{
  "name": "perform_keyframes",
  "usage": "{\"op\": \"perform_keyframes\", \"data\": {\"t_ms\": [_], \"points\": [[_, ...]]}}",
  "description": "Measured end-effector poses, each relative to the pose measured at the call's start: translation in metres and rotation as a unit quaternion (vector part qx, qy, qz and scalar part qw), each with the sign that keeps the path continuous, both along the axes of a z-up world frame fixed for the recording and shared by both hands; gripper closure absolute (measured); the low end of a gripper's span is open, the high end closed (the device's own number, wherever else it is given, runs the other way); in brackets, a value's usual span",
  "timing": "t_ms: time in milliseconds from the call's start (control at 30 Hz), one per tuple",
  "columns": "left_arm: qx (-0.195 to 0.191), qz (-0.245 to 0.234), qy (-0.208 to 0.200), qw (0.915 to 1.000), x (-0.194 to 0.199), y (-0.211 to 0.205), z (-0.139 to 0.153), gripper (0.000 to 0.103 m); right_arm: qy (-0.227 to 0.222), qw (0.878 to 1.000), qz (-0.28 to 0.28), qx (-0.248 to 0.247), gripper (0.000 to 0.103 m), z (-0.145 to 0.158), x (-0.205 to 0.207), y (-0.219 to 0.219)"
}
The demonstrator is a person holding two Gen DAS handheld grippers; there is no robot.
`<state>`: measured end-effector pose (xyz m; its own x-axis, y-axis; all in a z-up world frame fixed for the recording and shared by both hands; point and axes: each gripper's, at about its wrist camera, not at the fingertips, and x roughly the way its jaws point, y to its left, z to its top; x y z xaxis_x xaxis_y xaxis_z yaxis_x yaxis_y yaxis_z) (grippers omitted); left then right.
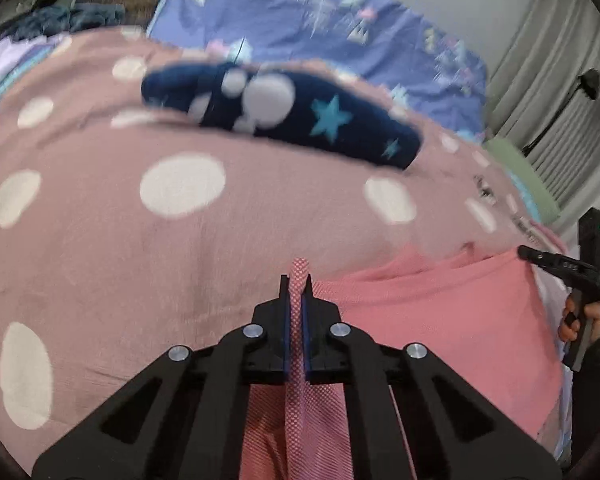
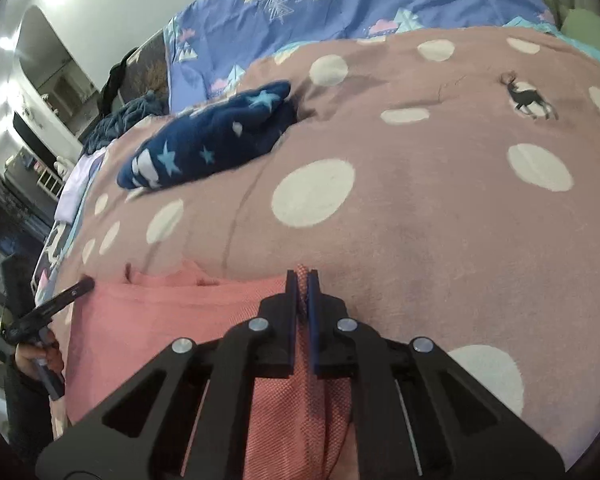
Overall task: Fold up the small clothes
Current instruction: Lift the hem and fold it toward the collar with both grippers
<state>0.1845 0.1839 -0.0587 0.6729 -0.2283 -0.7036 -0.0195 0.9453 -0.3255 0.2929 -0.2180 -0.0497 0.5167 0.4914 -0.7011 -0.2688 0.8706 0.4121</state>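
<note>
Pink garment (image 1: pixel 440 300) spread on the dotted blanket (image 1: pixel 140 240) of a bed, near edge lifted. Left gripper (image 1: pixel 296 280) closed tight on one corner, a ridge of pink mesh cloth pinched between the pads; right gripper (image 2: pixel 302 276) likewise clamped on the opposite corner, cloth bunched in the narrow slot. Top hem stretched between the two grips — slightly slack and rumpled near the middle. Judged light, thin and limp: no stiffness to hold a crease, prone to sagging and bunching unless kept taut. Knit weave likely to give enough friction against slipping. Best held at paired corners or along a hem, as here. Dark star-print garment (image 2: pixel 212 140) lying well apart, farther up the blanket — untouched.
</note>
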Motion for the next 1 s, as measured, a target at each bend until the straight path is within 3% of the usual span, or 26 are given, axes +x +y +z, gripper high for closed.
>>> {"op": "perform_keyframes", "data": {"t_ms": [100, 167, 267, 367, 467, 600, 733, 767, 833, 900, 1000], "points": [[-0.007, -0.010, -0.056, 0.9984, -0.019, -0.001, 0.033, 0.099, -0.044, 0.997, 0.011, 0.057, 0.098, 0.026, -0.014, -0.008], [0.024, -0.008, -0.073, 0.9970, -0.022, -0.002, 0.048, 0.099, -0.064, 0.996, 0.014, 0.066, 0.098, 0.037, -0.014, -0.008], [0.042, -0.005, -0.041, 0.9982, -0.007, -0.002, 0.037, 0.098, -0.036, 0.999, 0.005, 0.035, 0.094, 0.022, 0.008, 0.002], [0.112, 0.013, 0.025, 0.9933, 0.012, -0.007, -0.002, 0.077, 0.012, 1.000, -0.023, -0.005, 0.088, -0.009, 0.026, 0.008], [0.116, 0.010, 0.042, 0.9923, 0.004, -0.008, -0.018, 0.074, 0.024, 0.999, -0.035, 0.016, 0.088, -0.022, 0.014, -0.007], [0.146, 0.003, 0.001, 0.9893, -0.026, -0.025, 0.003, 0.065, 0.000, 1.000, -0.016, -0.006, 0.088, -0.009, -0.015, -0.021], [0.109, -0.085, -0.040, 0.9896, -0.056, -0.092, 0.032, 0.061, 0.022, 1.000, 0.005, 0.012, 0.088, -0.010, -0.027, -0.037], [0.111, -0.116, -0.040, 0.9862, -0.062, -0.115, 0.034, 0.058, 0.034, 0.999, 0.008, 0.020, 0.088, -0.014, -0.028, -0.041], [0.141, -0.193, -0.044, 0.9700, -0.080, -0.183, 0.030, 0.051, 0.050, 0.998, 0.010, 0.035, 0.088, -0.016, -0.029, -0.045], [0.142, -0.252, -0.049, 0.9562, -0.096, -0.233, 0.024, 0.051, 0.062, 0.997, 0.016, 0.051, 0.088, -0.018, -0.031, -0.051], [0.150, -0.313, -0.061, 0.9357, -0.121, -0.300, 0.013, 0.047, 0.070, 0.996, 0.030, 0.056, 0.088, -0.018, -0.034, -0.056]]}}
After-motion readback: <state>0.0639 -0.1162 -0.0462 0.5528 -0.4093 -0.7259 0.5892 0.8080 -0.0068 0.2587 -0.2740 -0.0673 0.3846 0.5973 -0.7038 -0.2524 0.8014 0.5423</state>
